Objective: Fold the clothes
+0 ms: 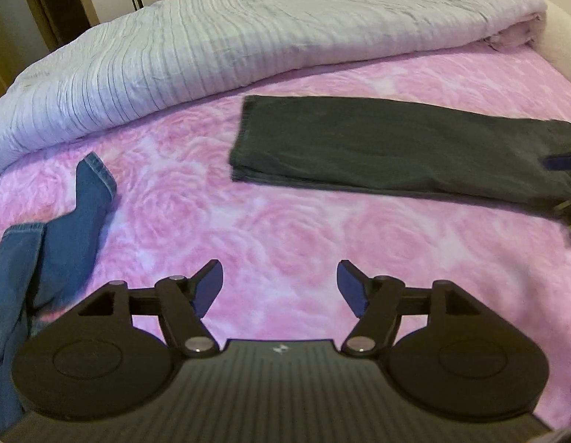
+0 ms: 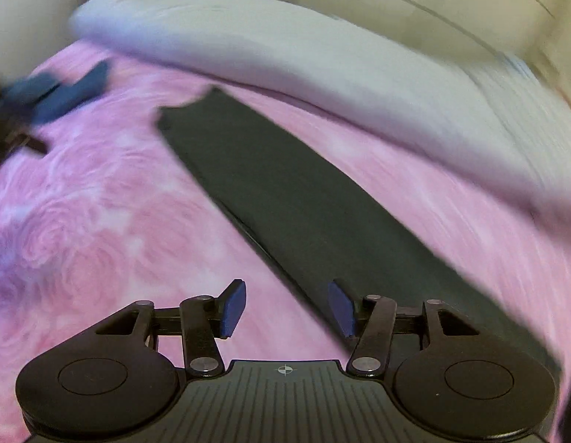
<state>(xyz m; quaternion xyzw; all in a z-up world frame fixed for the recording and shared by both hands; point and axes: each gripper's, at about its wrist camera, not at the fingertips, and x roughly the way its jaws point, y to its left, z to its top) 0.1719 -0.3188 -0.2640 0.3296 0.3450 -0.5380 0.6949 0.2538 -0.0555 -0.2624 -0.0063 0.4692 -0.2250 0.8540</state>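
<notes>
While both cameras looked down at a slant, a bed filled most of each view, covered by a soft pink blanket (image 1: 285, 229) printed with large pale roses. Along its far side lay a bulky white quilt (image 1: 197, 59), ribbed in fine stitched lines and rolled back into a long thick bolster; in the right wrist view it showed only as a smeared pale band (image 2: 285, 66).

On the pink cover lay dark grey trousers (image 1: 378, 147), folded lengthwise into a long, flat, narrow strip with a straight hemmed end. In the right wrist view the same strip (image 2: 285, 192) ran diagonally from the upper left down to the lower right, passing under the right gripper. At the left edge of the left wrist view, well apart from the trousers, blue jeans (image 1: 64, 229) lay crumpled, one stitched denim hem sticking up; the right wrist view showed them as a blurred blue patch (image 2: 56, 92).

No containers were in sight.

Left gripper (image 1: 281, 284) hung over bare pink blanket with its blue-padded fingers (image 1: 209, 288) spread wide and nothing between them. Right gripper (image 2: 285, 306) pointed downward over the near edge of the trousers, its fingers (image 2: 233, 306) parted at a middling width, one over pink cloth and one over grey, gripping nothing.
</notes>
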